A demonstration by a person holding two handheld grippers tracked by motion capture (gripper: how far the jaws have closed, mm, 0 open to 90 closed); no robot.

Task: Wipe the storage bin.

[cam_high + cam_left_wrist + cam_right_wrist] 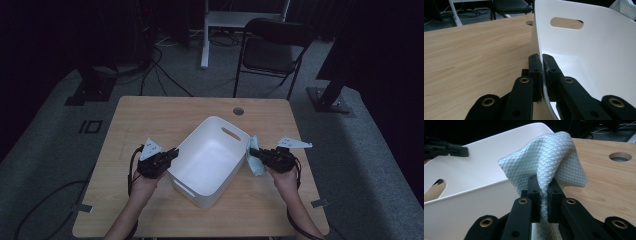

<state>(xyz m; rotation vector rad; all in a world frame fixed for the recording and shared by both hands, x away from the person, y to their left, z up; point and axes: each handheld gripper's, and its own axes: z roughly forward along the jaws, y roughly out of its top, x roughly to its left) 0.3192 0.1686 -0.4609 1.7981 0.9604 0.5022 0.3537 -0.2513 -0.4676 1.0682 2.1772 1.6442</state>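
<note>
Pale-blue quilted cloth (544,162) hangs pinched in the right gripper's (257,153) jaws beside the white plastic bin's (210,160) right wall, ready to drop in; the left gripper (172,152) clamps the bin's left rim, steadying it on the worktop (150,115).

We note black left gripper (171,153) and right gripper (254,151), brass-ringed screw holes, grey three-cornered top plates, black trailing cables, bare forearms.
</note>
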